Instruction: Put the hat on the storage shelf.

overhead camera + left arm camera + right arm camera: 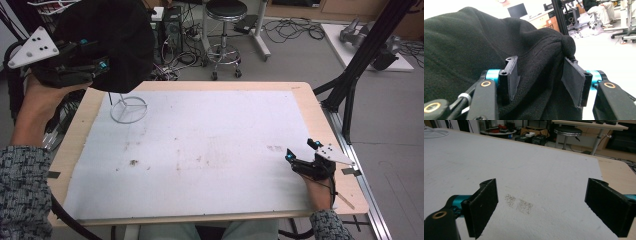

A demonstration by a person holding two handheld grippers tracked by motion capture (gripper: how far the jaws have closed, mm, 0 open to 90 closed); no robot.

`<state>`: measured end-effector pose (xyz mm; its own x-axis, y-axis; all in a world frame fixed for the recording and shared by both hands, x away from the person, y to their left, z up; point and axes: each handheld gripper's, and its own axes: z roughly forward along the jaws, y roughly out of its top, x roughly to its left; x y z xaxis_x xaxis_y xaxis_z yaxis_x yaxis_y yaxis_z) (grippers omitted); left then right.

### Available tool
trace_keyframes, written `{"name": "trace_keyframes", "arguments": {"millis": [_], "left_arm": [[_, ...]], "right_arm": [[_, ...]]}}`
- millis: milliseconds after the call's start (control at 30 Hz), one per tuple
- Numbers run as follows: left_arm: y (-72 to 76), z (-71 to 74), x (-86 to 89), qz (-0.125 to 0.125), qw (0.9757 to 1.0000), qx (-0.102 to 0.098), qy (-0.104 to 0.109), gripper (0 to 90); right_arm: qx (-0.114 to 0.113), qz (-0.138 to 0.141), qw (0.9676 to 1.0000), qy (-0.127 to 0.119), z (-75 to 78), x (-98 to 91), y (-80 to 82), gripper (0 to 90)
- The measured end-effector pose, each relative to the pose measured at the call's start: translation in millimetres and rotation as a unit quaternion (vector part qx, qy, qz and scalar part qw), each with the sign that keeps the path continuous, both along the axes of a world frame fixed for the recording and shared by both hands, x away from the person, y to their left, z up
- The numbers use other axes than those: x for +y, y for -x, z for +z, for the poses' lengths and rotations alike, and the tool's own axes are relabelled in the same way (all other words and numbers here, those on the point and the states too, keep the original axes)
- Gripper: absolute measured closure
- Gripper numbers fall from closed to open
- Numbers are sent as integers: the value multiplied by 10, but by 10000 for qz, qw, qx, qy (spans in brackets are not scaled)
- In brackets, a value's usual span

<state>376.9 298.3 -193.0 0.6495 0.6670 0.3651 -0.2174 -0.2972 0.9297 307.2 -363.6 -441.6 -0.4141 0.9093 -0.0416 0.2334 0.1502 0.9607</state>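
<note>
- Resting low at the near right side of the table (320, 107), your right gripper (301, 157) sits just over the white mat (200, 150), and your right hand (320, 192) is behind it by the table edge.
- Its two black jaws are wide apart and hold nothing. In the right gripper view you see a small brown stain (519, 204) on the mat between them.
- More faint brown marks (134, 162) dot the middle of the mat.
- Farther back on the left, a round white wire stand (128, 110) sits on the mat near the far left corner.
- Your left gripper (97, 67) is held up high at the far left, above that corner. Your left hand (45, 95) is under it.
- Its jaws are squeezing a fold of black cloth (541, 75). The big dark cloth (107, 42) hangs in the air above the wire stand.
- Behind the table you can see a stool (226, 30) and cables (292, 30) on the floor.
</note>
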Motion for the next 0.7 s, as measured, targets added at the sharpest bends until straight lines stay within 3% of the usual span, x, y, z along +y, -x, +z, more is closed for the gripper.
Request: {"name": "trace_keyframes", "arguments": {"millis": [367, 500, 700], "left_arm": [[59, -50, 54, 33, 9997, -122, -197, 455], [81, -91, 71, 30, 9995, -236, -226, 445], [107, -122, 90, 1, 9979, -476, -442, 423]], "right_arm": [[-5, 24, 10000, 25, -4, 2, -6, 105], [33, 26, 10000, 15, -4, -7, -10, 105], [55, 42, 10000, 24, -11, -1, -16, 105]]}}
